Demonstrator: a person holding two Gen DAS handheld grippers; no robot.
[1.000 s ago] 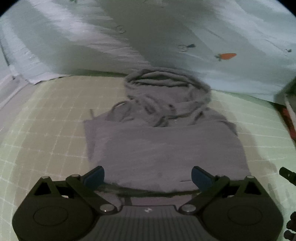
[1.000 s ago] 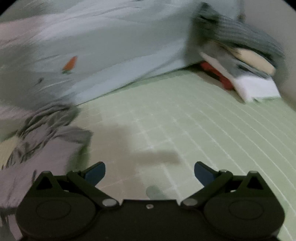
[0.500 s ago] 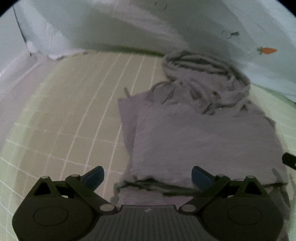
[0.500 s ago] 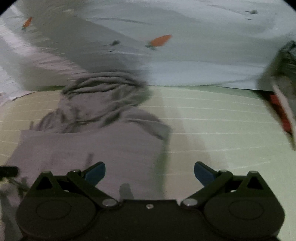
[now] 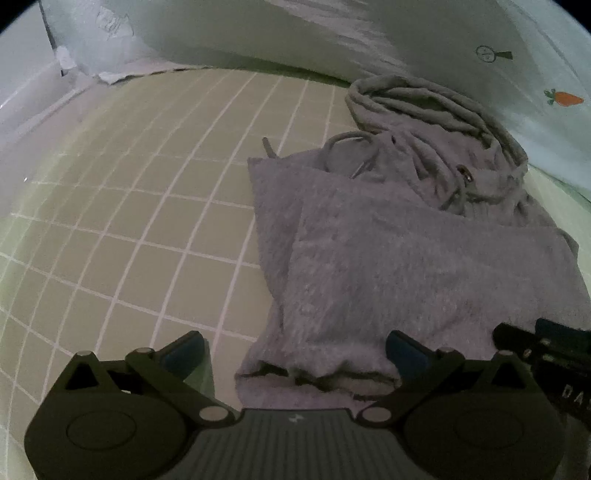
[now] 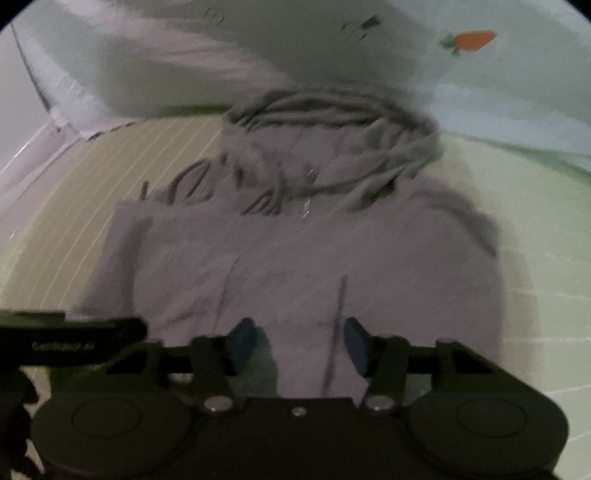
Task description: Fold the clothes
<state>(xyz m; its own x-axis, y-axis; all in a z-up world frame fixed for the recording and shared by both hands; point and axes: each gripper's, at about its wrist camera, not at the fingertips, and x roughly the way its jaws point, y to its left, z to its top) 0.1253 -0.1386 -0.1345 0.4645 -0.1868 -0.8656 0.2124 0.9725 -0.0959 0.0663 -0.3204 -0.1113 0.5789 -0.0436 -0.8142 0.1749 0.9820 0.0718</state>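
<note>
Item: grey fleece hooded sweatshirt (image 5: 424,266), lying part-folded on the pale green gridded bed sheet (image 5: 147,221), hood toward the frame top, hem nearest both tools. Left tool (image 5: 295,350) hovering wide open at the hem's left corner; right tool (image 6: 299,343) standing half-closed over mid-hem, gripping nothing visible.

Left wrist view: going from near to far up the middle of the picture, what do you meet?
Left tool → folded body of the grey hoodie → its drawstrings → its bunched hood → pale sheet with carrot print.
</note>
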